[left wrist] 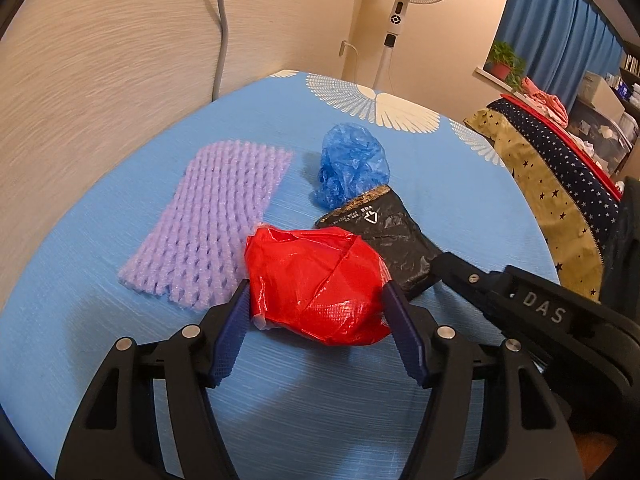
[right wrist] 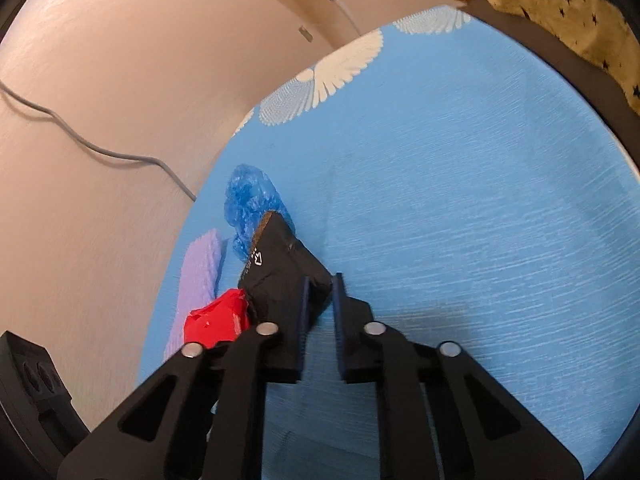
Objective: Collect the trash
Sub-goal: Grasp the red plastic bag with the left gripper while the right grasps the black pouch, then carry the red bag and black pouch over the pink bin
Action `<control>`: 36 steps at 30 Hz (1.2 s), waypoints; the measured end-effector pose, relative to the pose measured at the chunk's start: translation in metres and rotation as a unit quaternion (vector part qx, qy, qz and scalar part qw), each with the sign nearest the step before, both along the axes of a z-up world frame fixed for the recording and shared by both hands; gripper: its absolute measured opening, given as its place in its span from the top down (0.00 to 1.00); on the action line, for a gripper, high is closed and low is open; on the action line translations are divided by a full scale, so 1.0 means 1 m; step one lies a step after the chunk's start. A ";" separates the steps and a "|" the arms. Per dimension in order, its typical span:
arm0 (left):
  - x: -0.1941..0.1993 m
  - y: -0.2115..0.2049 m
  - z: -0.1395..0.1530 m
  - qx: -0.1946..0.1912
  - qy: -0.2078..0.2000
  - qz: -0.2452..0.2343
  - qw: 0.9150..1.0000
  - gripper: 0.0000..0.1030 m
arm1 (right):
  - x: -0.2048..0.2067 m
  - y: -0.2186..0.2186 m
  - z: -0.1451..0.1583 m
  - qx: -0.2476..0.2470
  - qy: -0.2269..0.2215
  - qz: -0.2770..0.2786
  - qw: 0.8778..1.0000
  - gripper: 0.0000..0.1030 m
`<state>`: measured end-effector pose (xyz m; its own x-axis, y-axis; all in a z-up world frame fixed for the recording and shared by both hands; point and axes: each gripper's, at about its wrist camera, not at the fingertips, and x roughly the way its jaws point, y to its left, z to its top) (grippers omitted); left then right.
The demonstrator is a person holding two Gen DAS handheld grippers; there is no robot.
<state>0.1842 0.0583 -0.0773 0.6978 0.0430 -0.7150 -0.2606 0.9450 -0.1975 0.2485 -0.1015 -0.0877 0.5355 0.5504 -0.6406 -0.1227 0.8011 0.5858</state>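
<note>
A crumpled red plastic bag (left wrist: pixel 316 284) lies on the blue tablecloth (left wrist: pixel 460 208). My left gripper (left wrist: pixel 316 298) is open, with one finger on each side of the bag, touching or nearly touching it. A black plastic bag (left wrist: pixel 384 236) lies just behind it. My right gripper (right wrist: pixel 320 284) is shut on the near corner of the black bag (right wrist: pixel 280 268); it shows as a black arm (left wrist: pixel 520 296) in the left wrist view. A crumpled blue bag (left wrist: pixel 352 164) and a purple foam net (left wrist: pixel 216 220) lie further back; both show in the right wrist view, blue bag (right wrist: pixel 250 200), net (right wrist: pixel 198 280).
The table stands against a beige wall (left wrist: pixel 100 80) with a grey cable. A standing fan (left wrist: pixel 400 8) is behind the table. A chair draped in starred cloth (left wrist: pixel 560 184) stands at the right edge. The red bag (right wrist: pixel 216 320) also shows in the right wrist view.
</note>
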 end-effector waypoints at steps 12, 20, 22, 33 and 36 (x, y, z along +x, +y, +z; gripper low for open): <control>-0.011 -0.009 0.006 0.002 -0.006 -0.012 1.000 0.39 | -0.034 -0.025 0.050 -0.029 -0.073 -0.016 0.997 1.00; -0.032 -0.021 0.029 0.011 -0.030 -0.041 0.999 0.39 | -0.072 -0.042 0.085 -0.073 -0.110 -0.024 0.991 1.00; -0.038 -0.026 0.034 0.015 -0.034 -0.049 0.998 0.39 | -0.084 -0.048 0.092 -0.082 -0.116 -0.028 0.990 1.00; -0.079 -0.052 0.065 0.035 -0.061 -0.092 0.993 0.39 | -0.145 -0.080 0.123 -0.134 -0.142 -0.055 0.979 1.00; -0.088 -0.057 0.069 0.039 -0.065 -0.101 0.992 0.39 | -0.158 -0.089 0.128 -0.136 -0.143 -0.066 0.978 1.00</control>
<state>0.0964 0.0014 -0.0079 0.7837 -0.0557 -0.6186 -0.0415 0.9891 -0.1415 0.0909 -0.1909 0.0406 0.7689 0.2952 -0.5672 -0.1356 0.9422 0.3065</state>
